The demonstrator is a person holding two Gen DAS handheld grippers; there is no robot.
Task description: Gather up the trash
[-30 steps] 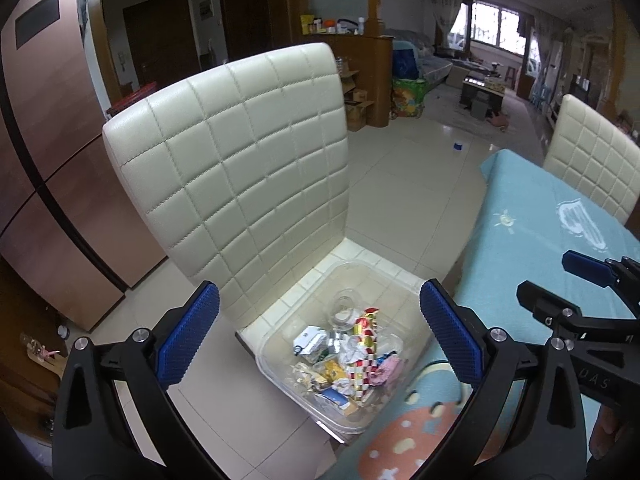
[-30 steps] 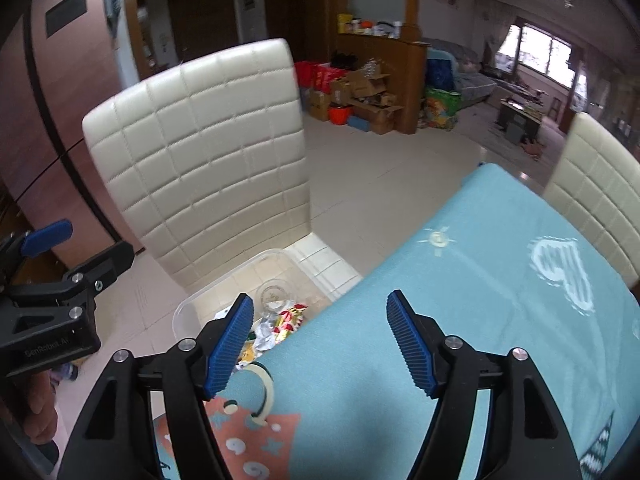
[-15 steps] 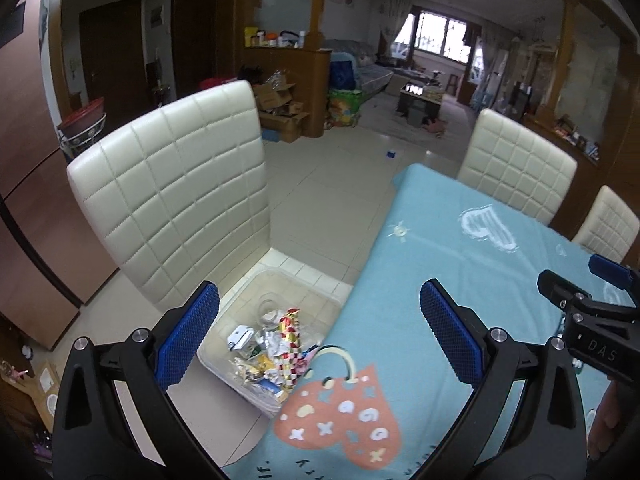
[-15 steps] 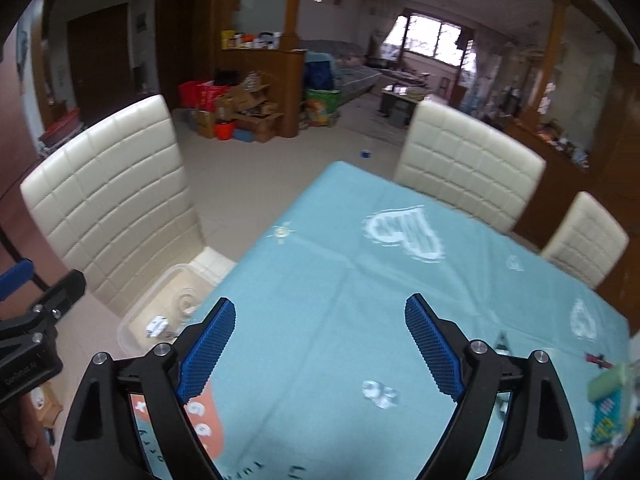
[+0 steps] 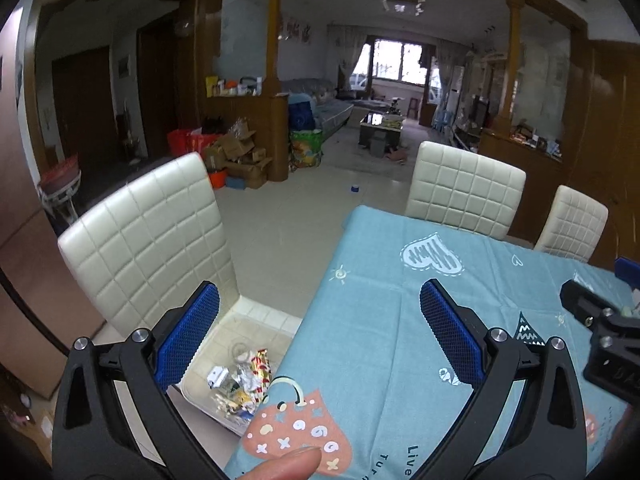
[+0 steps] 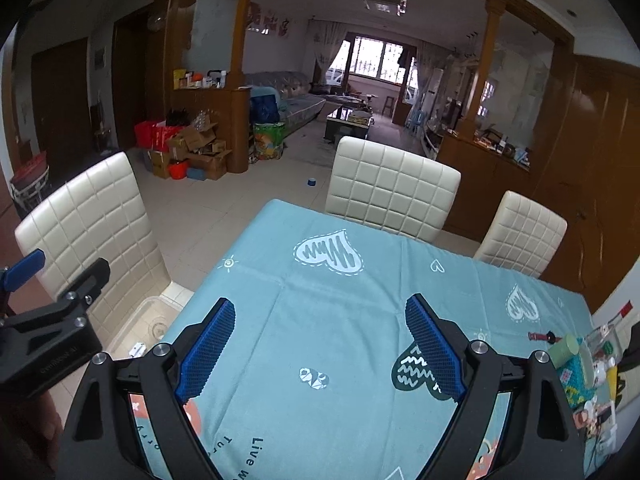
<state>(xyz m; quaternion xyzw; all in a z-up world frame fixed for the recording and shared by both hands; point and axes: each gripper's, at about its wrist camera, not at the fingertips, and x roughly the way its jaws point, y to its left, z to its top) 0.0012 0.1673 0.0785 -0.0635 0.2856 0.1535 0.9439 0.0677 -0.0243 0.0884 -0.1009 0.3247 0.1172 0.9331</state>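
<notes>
Clear plastic bin (image 5: 224, 376) on the left chair holds wrappers; both my jaws gape wide, empty. I judge I'm between pickups: next, reach the clutter (image 6: 588, 364) at the table's (image 6: 340, 320) right edge.

A worktop (image 6: 340, 320) under a teal cloth with heart prints is ringed by cream quilted chairs (image 6: 392, 188) on a pale tiled floor (image 5: 280, 216). Beyond wooden pillars (image 5: 274, 40) lie a sofa (image 5: 328, 108) and cardboard boxes (image 6: 200, 144), with daylight coming through a barred far window (image 6: 378, 58).
</notes>
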